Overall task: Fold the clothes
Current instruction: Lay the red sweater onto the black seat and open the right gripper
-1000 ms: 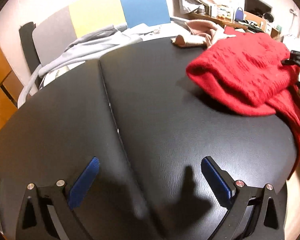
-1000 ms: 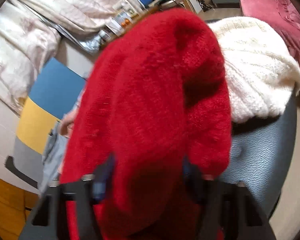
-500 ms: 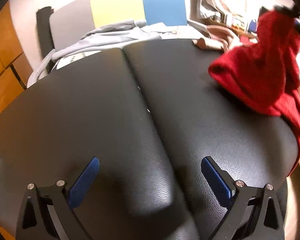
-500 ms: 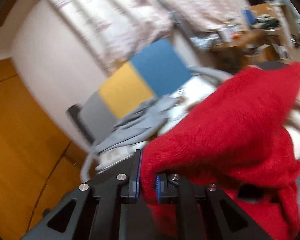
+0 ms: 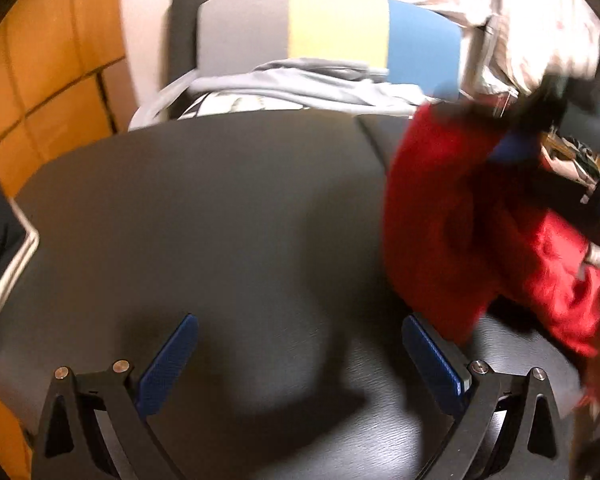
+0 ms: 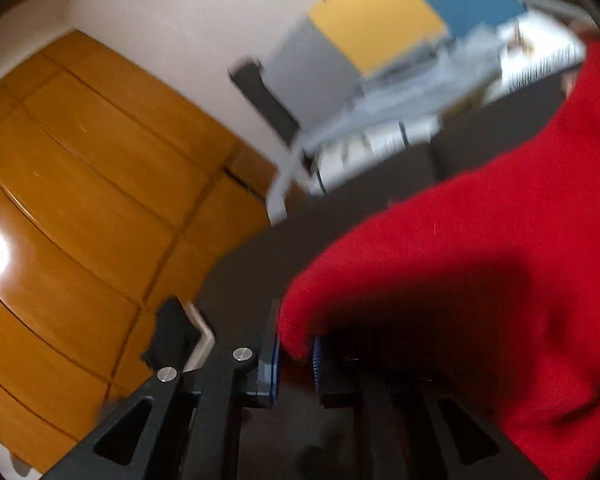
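The right tongs (image 6: 296,354) grip a fold of the red sweater (image 6: 480,272), their jaws having just eased wider, and hold it above the right side of the black tabletop (image 5: 220,208). The left tongs (image 5: 300,356) hover wide open, empty, near the tabletop's front edge.

Red sweater (image 5: 440,216), black table (image 5: 220,208), grey-yellow-blue chair back (image 5: 332,24)

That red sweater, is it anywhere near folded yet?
Not yet. Nothing looks folded: the red sweater hangs bunched from the right tongs, pinched at one edge above the black table. The left tongs are open and empty. Spreading it flat and every fold remain.
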`<state>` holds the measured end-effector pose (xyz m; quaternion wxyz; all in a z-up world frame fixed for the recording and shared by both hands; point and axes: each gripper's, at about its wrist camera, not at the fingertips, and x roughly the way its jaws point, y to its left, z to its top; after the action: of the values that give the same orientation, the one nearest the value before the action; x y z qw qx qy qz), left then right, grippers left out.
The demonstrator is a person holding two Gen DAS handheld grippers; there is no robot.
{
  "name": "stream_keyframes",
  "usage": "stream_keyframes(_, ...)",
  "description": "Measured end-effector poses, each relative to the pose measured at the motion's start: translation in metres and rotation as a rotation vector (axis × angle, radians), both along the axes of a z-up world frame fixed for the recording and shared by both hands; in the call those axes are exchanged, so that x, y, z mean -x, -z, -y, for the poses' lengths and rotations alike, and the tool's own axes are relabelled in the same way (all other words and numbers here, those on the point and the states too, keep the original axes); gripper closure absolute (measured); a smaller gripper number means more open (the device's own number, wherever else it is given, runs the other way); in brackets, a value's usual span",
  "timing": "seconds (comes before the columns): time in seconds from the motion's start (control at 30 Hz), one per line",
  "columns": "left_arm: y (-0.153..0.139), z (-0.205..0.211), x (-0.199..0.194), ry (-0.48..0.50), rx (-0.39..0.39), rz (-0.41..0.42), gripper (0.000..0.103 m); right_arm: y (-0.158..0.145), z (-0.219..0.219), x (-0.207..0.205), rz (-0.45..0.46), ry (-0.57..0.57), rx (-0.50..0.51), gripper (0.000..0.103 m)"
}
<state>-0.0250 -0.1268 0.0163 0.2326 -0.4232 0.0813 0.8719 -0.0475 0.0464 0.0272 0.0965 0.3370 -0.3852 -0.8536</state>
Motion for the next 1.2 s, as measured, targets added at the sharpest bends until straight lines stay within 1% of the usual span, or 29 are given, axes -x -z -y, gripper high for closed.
stream_keyframes(0.03,0.002,0.005,0.001,-0.012,-0.005,0.006,0.000,0.012,0.005,0.003,0.057,-0.007,-0.029,0.076)
stream_keyframes(0.07,0.004,0.008,0.003,-0.019,-0.009,0.013,0.000,0.021,0.012,-0.001,0.104,-0.010,-0.064,0.076)
stream_keyframes(0.1,0.006,0.010,0.003,-0.022,-0.011,0.020,0.000,0.027,0.017,-0.009,0.131,-0.010,-0.089,0.075)
stream_keyframes(0.13,0.007,0.011,0.004,-0.025,-0.014,0.027,0.000,0.030,0.018,-0.018,0.141,-0.005,-0.100,0.072)
stream_keyframes(0.2,0.011,0.013,0.005,-0.026,-0.021,0.042,0.000,0.027,0.015,-0.047,0.114,0.018,-0.102,0.065)
stream_keyframes(0.23,0.012,0.012,0.006,-0.023,-0.027,0.049,0.000,0.022,0.014,-0.064,0.097,0.033,-0.107,0.059)
stream_keyframes(0.27,0.014,0.010,0.004,-0.016,-0.033,0.060,0.000,0.017,0.013,-0.080,0.082,0.050,-0.116,0.056)
stream_keyframes(0.33,0.017,0.007,0.002,-0.001,-0.046,0.082,0.000,0.006,0.006,-0.118,0.067,0.095,-0.147,0.055)
stream_keyframes(0.4,0.018,-0.001,-0.002,0.024,-0.060,0.103,0.000,-0.003,-0.003,-0.152,0.066,0.165,-0.187,0.054)
stream_keyframes(0.5,0.015,-0.013,-0.009,0.070,-0.070,0.100,0.000,-0.009,-0.018,-0.190,0.107,0.318,-0.255,0.053)
stream_keyframes(0.63,0.005,-0.037,-0.014,0.144,-0.066,0.083,0.000,-0.010,-0.037,-0.219,0.182,0.479,-0.390,0.052)
stream_keyframes(0.7,-0.002,-0.052,-0.016,0.178,-0.065,0.059,0.000,-0.009,-0.046,-0.230,0.206,0.516,-0.448,0.052)
stream_keyframes(0.77,-0.007,-0.068,-0.013,0.209,-0.063,0.043,0.000,-0.011,-0.051,-0.233,0.218,0.528,-0.490,0.052)
stream_keyframes(0.8,-0.010,-0.076,-0.012,0.224,-0.062,0.036,0.000,-0.011,-0.051,-0.231,0.224,0.523,-0.502,0.052)
stream_keyframes(0.87,-0.011,-0.089,-0.009,0.242,-0.071,0.046,0.000,-0.009,-0.048,-0.227,0.241,0.499,-0.532,0.052)
stream_keyframes(0.97,-0.004,-0.109,-0.004,0.256,-0.070,0.110,0.000,-0.007,-0.041,-0.225,0.245,0.443,-0.585,0.052)
stream_keyframes(1.03,0.002,-0.121,0.000,0.245,-0.101,0.185,0.000,-0.005,-0.041,-0.226,0.235,0.437,-0.607,0.052)
stream_keyframes(1.07,0.005,-0.125,0.003,0.238,-0.122,0.235,0.000,-0.005,-0.042,-0.227,0.229,0.442,-0.611,0.052)
stream_keyframes(1.13,0.007,-0.128,0.002,0.212,-0.162,0.308,0.000,-0.008,-0.045,-0.233,0.219,0.475,-0.605,0.052)
stream_keyframes(1.2,0.006,-0.126,-0.003,0.176,-0.227,0.330,0.000,-0.010,-0.051,-0.239,0.228,0.518,-0.621,0.052)
